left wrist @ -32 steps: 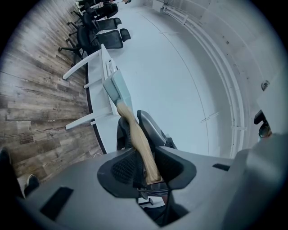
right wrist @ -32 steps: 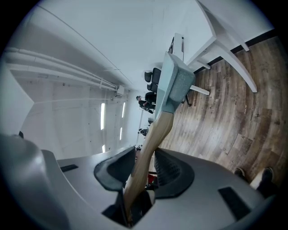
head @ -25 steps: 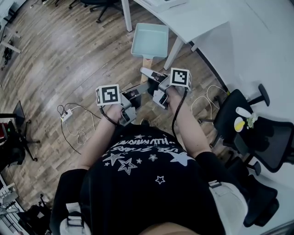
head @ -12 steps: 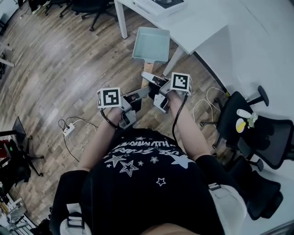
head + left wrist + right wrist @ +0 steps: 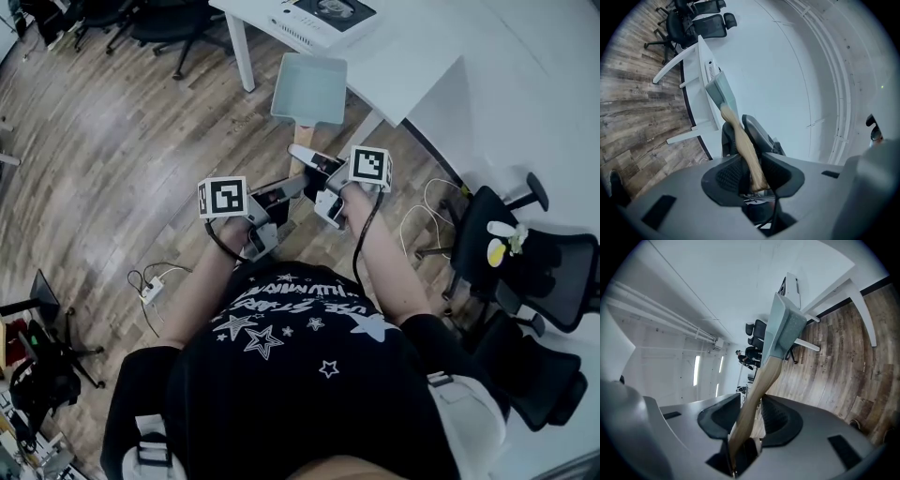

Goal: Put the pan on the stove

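A square pale-green pan (image 5: 309, 87) with a wooden handle (image 5: 302, 132) hangs in the air over the wooden floor, just short of the white table (image 5: 412, 52). My left gripper (image 5: 292, 185) is shut on the handle's end (image 5: 749, 159). My right gripper (image 5: 307, 156) is shut on the same handle (image 5: 757, 387), closer to the pan. The pan (image 5: 721, 92) (image 5: 784, 329) shows edge-on past the jaws of both the left gripper (image 5: 752, 174) and the right gripper (image 5: 749, 416). The stove (image 5: 323, 17), a white box with a dark top, sits on the table beyond the pan.
A black office chair (image 5: 525, 258) with a yellow-and-white object on it stands at the right. More black chairs (image 5: 141, 21) stand at the far left. A power strip with cables (image 5: 153, 289) lies on the floor, with a tripod stand (image 5: 42, 361) farther left.
The person has walked toward the table with the pan held in both grippers. The stove has come into view at the top, and the pan now reaches the table's edge.
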The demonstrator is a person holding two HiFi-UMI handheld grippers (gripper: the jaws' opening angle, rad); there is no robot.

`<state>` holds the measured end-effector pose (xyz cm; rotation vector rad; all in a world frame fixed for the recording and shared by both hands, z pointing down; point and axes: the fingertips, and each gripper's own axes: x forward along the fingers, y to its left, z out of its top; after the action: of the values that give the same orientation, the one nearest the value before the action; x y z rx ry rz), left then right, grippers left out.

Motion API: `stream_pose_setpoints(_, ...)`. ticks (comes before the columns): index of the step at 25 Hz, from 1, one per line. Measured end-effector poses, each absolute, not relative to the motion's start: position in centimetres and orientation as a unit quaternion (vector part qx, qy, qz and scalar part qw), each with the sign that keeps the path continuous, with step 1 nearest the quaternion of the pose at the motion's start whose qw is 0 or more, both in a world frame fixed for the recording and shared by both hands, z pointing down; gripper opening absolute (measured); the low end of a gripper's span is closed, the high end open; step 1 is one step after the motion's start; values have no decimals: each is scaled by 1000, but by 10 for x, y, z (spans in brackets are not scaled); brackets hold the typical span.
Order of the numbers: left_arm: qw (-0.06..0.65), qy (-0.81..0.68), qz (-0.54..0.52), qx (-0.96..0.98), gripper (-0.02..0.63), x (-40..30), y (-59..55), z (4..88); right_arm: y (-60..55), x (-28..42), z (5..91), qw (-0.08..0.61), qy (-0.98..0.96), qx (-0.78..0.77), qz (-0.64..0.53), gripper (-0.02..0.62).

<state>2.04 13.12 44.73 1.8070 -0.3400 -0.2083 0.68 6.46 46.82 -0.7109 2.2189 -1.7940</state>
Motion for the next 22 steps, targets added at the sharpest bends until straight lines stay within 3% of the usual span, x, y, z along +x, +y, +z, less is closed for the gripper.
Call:
stream_pose_setpoints(15,593,-103,-66,796,132,-58,80,442,12,-65,460,143,745,-272,-592,135)
stream_pose_setpoints(22,589,-94,-57,801,132,-60,64,443,-5,-67,460,146,749,-282,-582,135)
